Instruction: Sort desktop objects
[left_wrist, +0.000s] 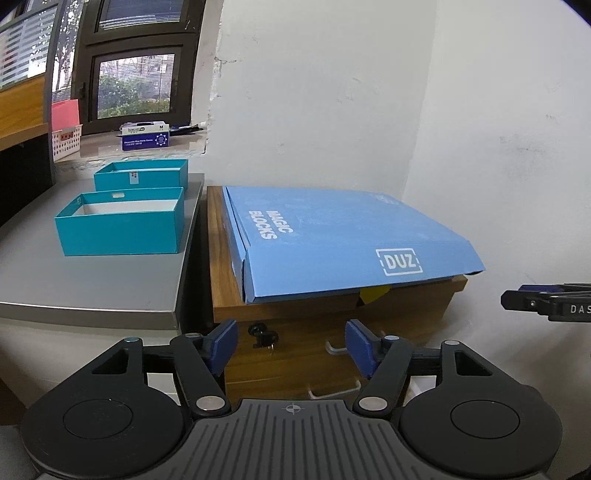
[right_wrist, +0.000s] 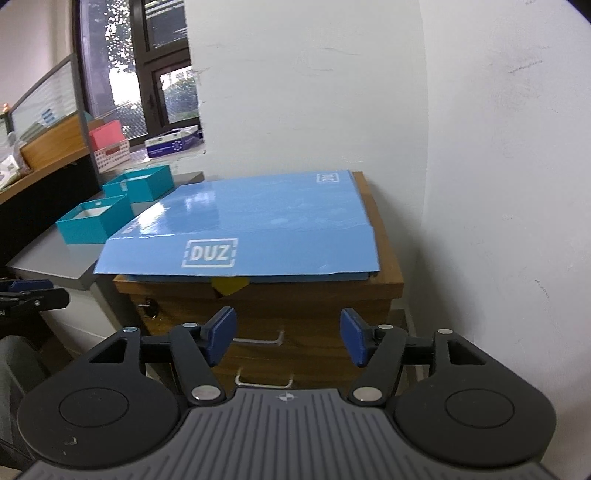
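A flat blue cardboard box (left_wrist: 343, 240) printed "MAGIC BLOCKS" and "DUZ" lies closed on a wooden drawer cabinet (left_wrist: 295, 332); a yellow piece (left_wrist: 373, 294) pokes out under its front flap. The same blue box (right_wrist: 251, 229) fills the middle of the right wrist view. Two open teal boxes (left_wrist: 122, 225) (left_wrist: 144, 175) stand on the grey desk (left_wrist: 92, 288) to the left. My left gripper (left_wrist: 290, 345) is open and empty, short of the cabinet front. My right gripper (right_wrist: 288, 341) is open and empty too, facing the cabinet drawers.
A white wall (left_wrist: 369, 110) stands right behind the cabinet. On the windowsill sit a glove box (left_wrist: 146, 138) and a white perforated basket (left_wrist: 66, 142) with a pink item. The cabinet front carries a key lock (left_wrist: 264, 338) and metal drawer handles (right_wrist: 258, 338).
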